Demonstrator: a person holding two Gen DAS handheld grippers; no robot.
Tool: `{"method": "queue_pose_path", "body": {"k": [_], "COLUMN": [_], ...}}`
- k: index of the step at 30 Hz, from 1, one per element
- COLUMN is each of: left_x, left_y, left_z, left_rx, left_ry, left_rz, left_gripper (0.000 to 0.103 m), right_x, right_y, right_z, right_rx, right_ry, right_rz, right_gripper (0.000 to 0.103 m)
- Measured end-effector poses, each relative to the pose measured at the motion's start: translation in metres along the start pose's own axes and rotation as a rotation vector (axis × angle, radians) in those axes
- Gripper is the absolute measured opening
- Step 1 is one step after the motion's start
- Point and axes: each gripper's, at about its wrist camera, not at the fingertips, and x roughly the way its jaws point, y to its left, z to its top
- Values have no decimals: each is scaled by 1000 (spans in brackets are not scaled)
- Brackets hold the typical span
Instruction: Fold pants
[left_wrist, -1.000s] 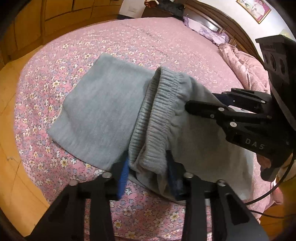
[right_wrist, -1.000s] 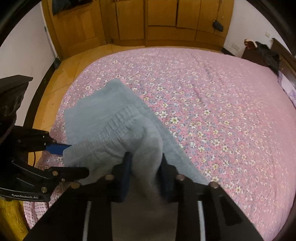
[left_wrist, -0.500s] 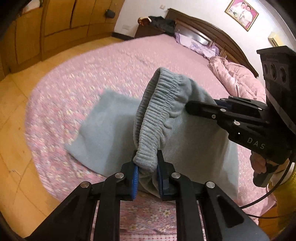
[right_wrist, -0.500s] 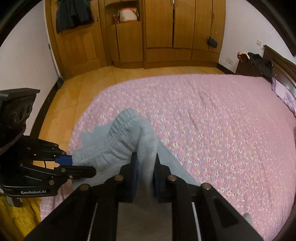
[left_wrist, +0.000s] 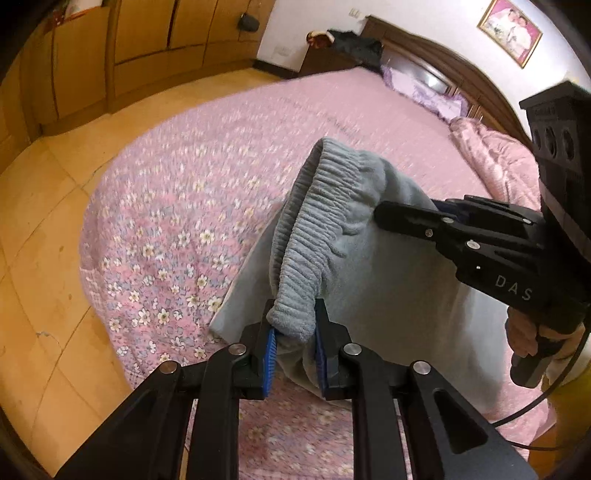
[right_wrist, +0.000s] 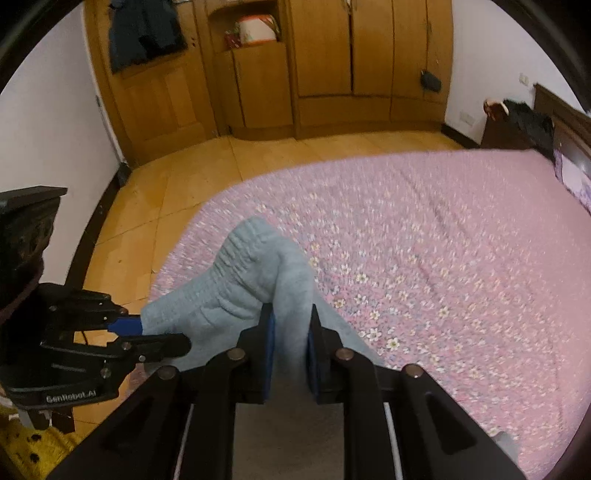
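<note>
Grey fleece pants (left_wrist: 332, 229) hang by their ribbed waistband above the pink flowered bed (left_wrist: 192, 192). My left gripper (left_wrist: 293, 347) pinches one end of the waistband between its blue pads, the jaws easing open slightly while the cloth stays pressed. My right gripper (left_wrist: 388, 212) grips the other end from the right. In the right wrist view the right gripper (right_wrist: 290, 343) holds a fold of the pants (right_wrist: 251, 280), its jaws also opening a little around the cloth. The left gripper (right_wrist: 159, 334) holds the waistband's left end. The lower pants drape down, partly hidden.
The bed (right_wrist: 443, 240) stretches far and right. Yellow tiled floor (left_wrist: 44, 258) lies to the left, with wooden wardrobes (right_wrist: 332, 55) beyond. A dark headboard (left_wrist: 424, 70) and a pink quilt (left_wrist: 495, 158) are at the far right. A hand (left_wrist: 524, 336) holds the right gripper's handle.
Both grippers closed on the waistband and lifted it off the bed. The flat grey part seen lying on the bed earlier is now mostly hidden behind the raised cloth.
</note>
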Motion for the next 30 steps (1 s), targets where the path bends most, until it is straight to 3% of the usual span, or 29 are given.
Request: {"method": "queue_pose_path", "body": {"k": [3,5,7,11,15,20,25,29,30], "left_x": [17,20,16,-1,-26,-42,-18,4,12], "left_y": [0,1,-2,4,4,-9,-32,-60,-66], "left_z": [-2,-5,-7,-9,-11,0,15,29,32], "left_rx": [21,43,50,39,53,97,139,194,216], "left_ry": [28,30,28,24,-27,-91,-70,-56,-56], "left_rz": [42,58,59,48,72,54,-6,-81,-67], "left_gripper": [17,19,21,21,21,21,21,21,21], "right_x": [21,33,35,12,-30,-67,-85,-77,-74], "right_y": [-6,-13,-21,-36,-44,-62,-80,-90,-93], "right_z": [-5,-8,-12,-18,-32,-65,-94,-104,-105], "right_rx": [42,90,142,246,266,346,427,440,447], "right_ry": [33,58,58,21,-35,-29,-17,20,25], "right_rz": [-31,-55,-56,-19,-74,-154,-173,-264,-276], "right_gripper": [27,44,50,50,51,51,51,51,51]}}
